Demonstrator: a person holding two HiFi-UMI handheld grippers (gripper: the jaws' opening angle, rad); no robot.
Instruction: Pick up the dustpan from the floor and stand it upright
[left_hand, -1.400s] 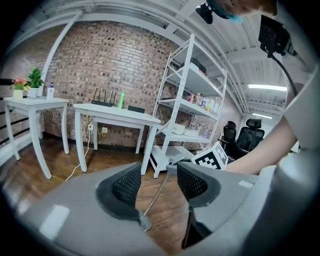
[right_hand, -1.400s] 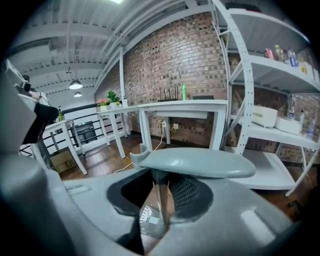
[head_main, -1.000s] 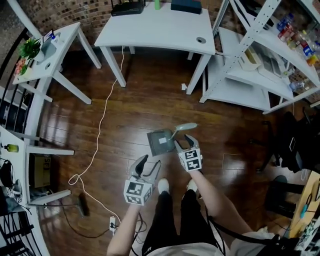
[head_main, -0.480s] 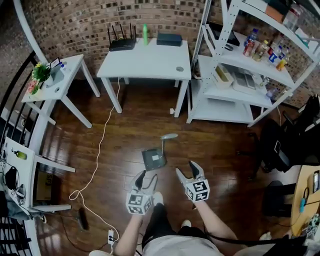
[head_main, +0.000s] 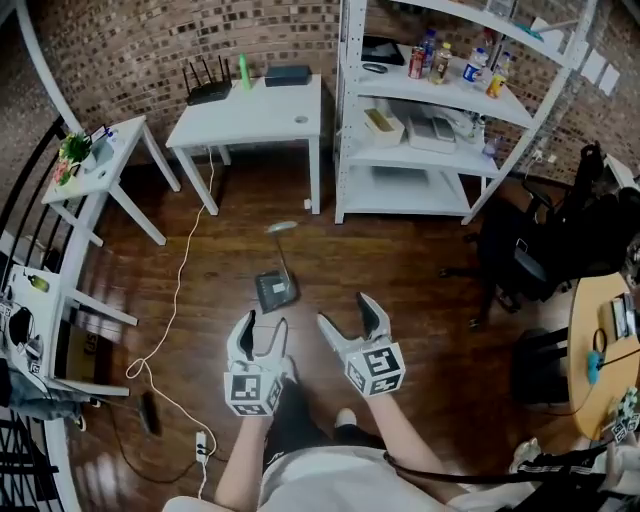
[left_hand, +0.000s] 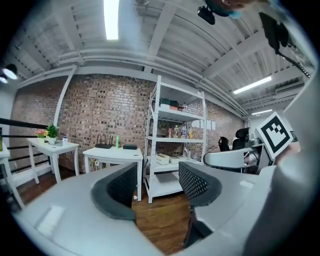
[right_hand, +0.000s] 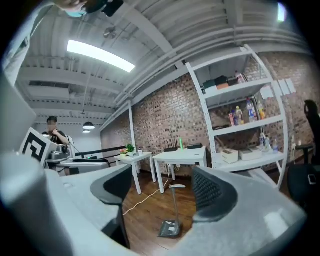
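Note:
The grey dustpan (head_main: 274, 291) stands upright on the wooden floor, its long handle (head_main: 283, 250) rising to a flat grip. Nothing touches it. In the right gripper view the dustpan (right_hand: 171, 229) shows between the jaws but well beyond them. My right gripper (head_main: 347, 312) hangs in the air near the dustpan, to its right; its jaws have just been opening and nothing is between them. My left gripper (head_main: 264, 328) is beside it, also open and empty, with shelves and floor showing through its gap (left_hand: 157, 182).
A white table (head_main: 250, 110) with a router stands at the brick wall, a white shelf unit (head_main: 430, 130) to its right, and a small side table (head_main: 100, 165) at the left. A white cable (head_main: 175, 300) runs over the floor. A black chair (head_main: 540, 260) is at the right.
The right gripper has let go of the dustpan's handle and opened wide. Both grippers have lifted and drawn back from the dustpan, which now stands alone.

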